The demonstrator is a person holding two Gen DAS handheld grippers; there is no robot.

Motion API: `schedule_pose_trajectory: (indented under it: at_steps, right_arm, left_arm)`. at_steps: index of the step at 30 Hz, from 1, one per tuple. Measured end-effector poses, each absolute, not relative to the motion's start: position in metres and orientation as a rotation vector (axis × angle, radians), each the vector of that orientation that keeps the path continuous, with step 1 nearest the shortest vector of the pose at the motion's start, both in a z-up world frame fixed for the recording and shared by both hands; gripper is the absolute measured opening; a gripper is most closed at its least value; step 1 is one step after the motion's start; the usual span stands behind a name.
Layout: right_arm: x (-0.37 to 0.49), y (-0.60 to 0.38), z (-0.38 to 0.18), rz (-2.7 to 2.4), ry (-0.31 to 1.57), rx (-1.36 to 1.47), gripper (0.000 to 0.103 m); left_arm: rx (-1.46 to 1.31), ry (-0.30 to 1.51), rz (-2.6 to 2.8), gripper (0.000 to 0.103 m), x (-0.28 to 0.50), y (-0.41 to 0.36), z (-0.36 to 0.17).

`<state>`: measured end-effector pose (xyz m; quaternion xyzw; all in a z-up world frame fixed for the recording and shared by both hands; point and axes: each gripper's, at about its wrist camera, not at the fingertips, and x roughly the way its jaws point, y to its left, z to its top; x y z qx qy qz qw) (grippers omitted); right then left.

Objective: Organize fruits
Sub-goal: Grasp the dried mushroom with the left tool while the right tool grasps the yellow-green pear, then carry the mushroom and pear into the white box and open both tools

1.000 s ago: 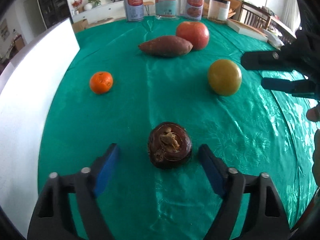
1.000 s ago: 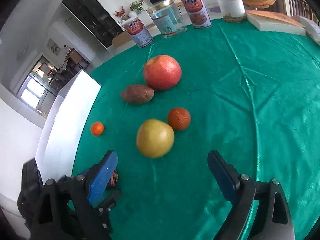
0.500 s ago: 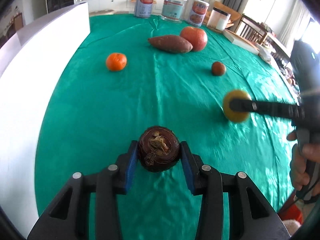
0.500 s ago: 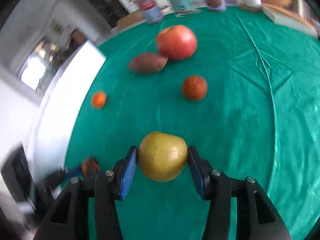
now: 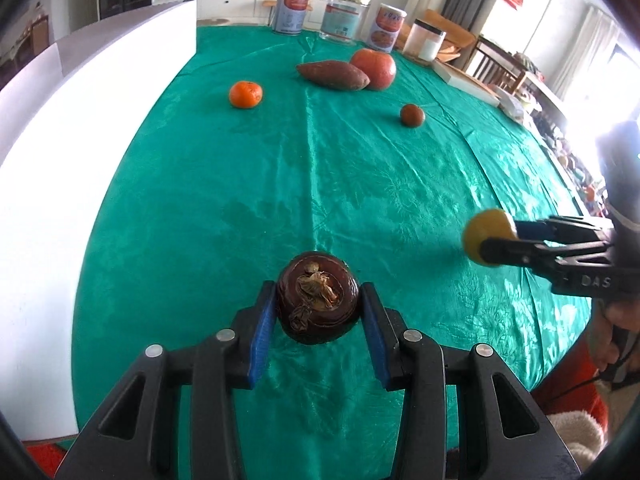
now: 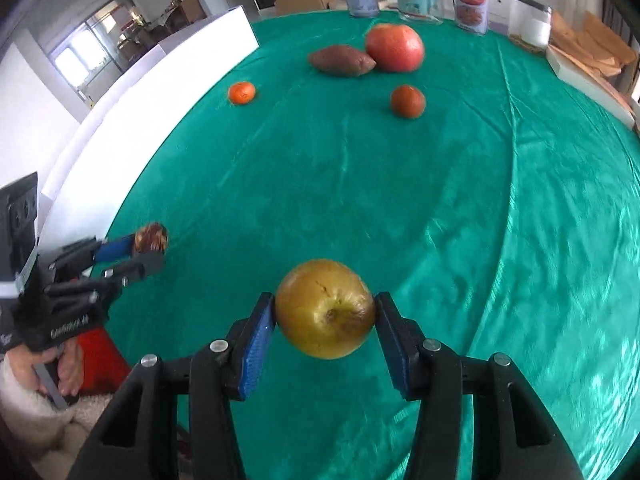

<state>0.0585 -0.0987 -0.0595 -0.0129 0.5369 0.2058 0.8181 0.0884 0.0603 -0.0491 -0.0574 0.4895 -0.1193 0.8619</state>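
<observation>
Between the blue pads of the left tongs (image 5: pixel 319 312), angled steeply down over the near edge of the green counter (image 5: pixel 360 184), sits a pinched dark brown fruit (image 5: pixel 318 302). The right tongs (image 6: pixel 325 322), likewise tilted down, clamp a yellow-green fruit (image 6: pixel 325 314). Farther back lie a tangerine (image 5: pixel 245 94), sweet potato (image 5: pixel 333 75) and red apple (image 5: pixel 374 69).

Bright daylight, fisheye-warped, blown-out window glare

Open green cloth (image 6: pixel 340 200) lies mid-table; tangerine (image 6: pixel 241 92), sweet potato (image 6: pixel 342 60) and apple (image 6: pixel 394 47) crowd the far end.
</observation>
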Motion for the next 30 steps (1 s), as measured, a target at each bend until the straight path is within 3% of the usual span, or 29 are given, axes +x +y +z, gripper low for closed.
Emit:
schedule_pose_trajectory:
  at_steps: [8,26,30]
  right_arm:
    - [0.068,-0.076,-0.076,0.497,0.959,-0.007,0.050]
    - [0.000,-0.134,-0.082,0.416,0.944,0.047,0.049]
    - [0.007,-0.126,-0.080,0.395,0.973,-0.043,0.072]
  left_arm:
    - [-0.154,1.020,-0.210,0.042,0.080,0.077,-0.050]
    - [-0.123,1.029,-0.226,0.042,0.078,0.064,-0.057]
    - [-0.109,1.031,-0.236,0.042,0.078,0.060,-0.056]
